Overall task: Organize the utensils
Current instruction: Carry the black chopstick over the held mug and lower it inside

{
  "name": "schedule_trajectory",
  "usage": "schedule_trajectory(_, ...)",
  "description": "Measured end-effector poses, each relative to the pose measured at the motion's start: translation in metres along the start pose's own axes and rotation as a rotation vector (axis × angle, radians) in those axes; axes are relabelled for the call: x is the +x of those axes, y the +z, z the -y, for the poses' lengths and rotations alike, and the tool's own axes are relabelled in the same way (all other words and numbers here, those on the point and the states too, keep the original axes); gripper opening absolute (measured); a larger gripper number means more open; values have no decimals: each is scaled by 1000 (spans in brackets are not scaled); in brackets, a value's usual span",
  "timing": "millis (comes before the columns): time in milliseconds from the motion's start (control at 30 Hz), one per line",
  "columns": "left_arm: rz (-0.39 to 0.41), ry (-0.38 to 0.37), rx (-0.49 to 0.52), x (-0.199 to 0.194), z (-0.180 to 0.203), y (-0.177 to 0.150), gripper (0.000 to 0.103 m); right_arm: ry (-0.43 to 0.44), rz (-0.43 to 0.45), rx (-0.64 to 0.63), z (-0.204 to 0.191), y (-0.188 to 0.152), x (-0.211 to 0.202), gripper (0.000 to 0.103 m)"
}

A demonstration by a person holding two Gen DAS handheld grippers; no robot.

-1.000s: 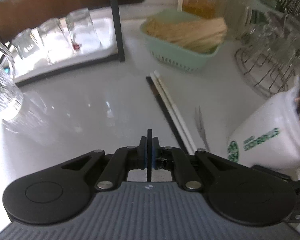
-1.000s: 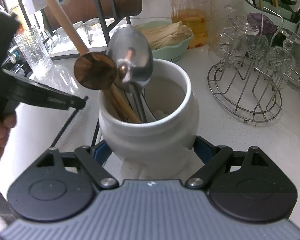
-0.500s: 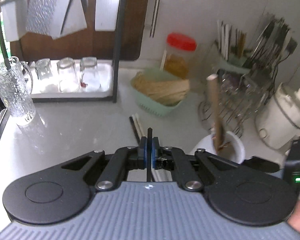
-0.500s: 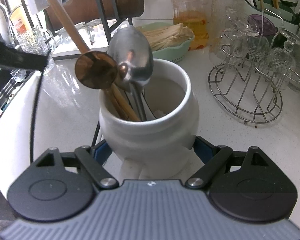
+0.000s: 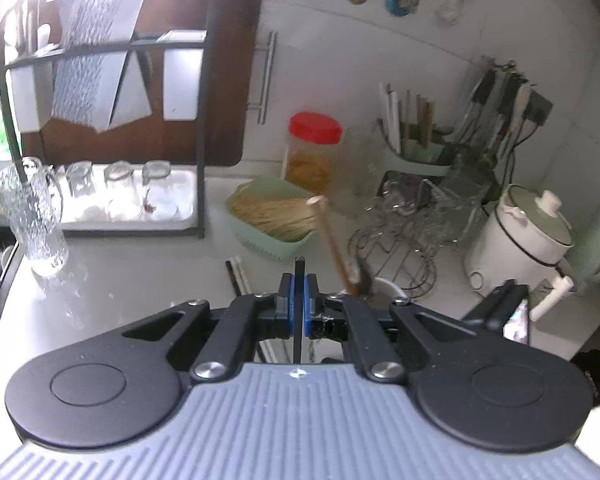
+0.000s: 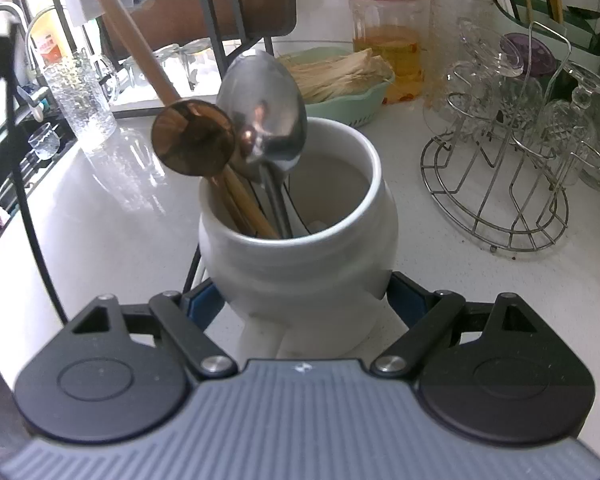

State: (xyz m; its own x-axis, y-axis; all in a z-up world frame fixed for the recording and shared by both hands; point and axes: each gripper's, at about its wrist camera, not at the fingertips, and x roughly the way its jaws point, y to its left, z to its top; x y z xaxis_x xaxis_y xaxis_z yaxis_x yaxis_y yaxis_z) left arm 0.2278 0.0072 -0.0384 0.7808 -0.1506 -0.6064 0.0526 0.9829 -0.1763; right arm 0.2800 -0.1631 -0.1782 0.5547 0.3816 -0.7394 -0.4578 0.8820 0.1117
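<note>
The left gripper point(image 5: 296, 280) is pinched shut on one thin black chopstick point(image 5: 299, 312), apparently, running lengthwise between the pads with its tip forward. Just right of it and lower stands the white ceramic utensil crock point(image 6: 300, 240), mid-desk, mouth up. The right gripper point(image 6: 300, 300) clamps the crock's belly.

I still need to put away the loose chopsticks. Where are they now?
In the left wrist view the chopsticks lie on the white counter, in front of the green basket and left of the white jar, partly hidden behind the left gripper.
</note>
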Motion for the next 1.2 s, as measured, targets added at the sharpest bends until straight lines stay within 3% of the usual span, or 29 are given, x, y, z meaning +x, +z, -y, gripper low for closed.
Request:
schedule_trajectory(467, 58, -28, 111, -29, 43, 15, 5, 15, 18, -12, 1, -3, -2, 90)
schedule_trajectory(667, 80, -52, 183, -43, 59, 41, 5, 22, 19, -20, 1, -3, -3, 90)
schedule_trajectory(1200, 201, -101, 238, -62, 89, 101, 5, 31, 25, -22, 1, -4, -4, 90)
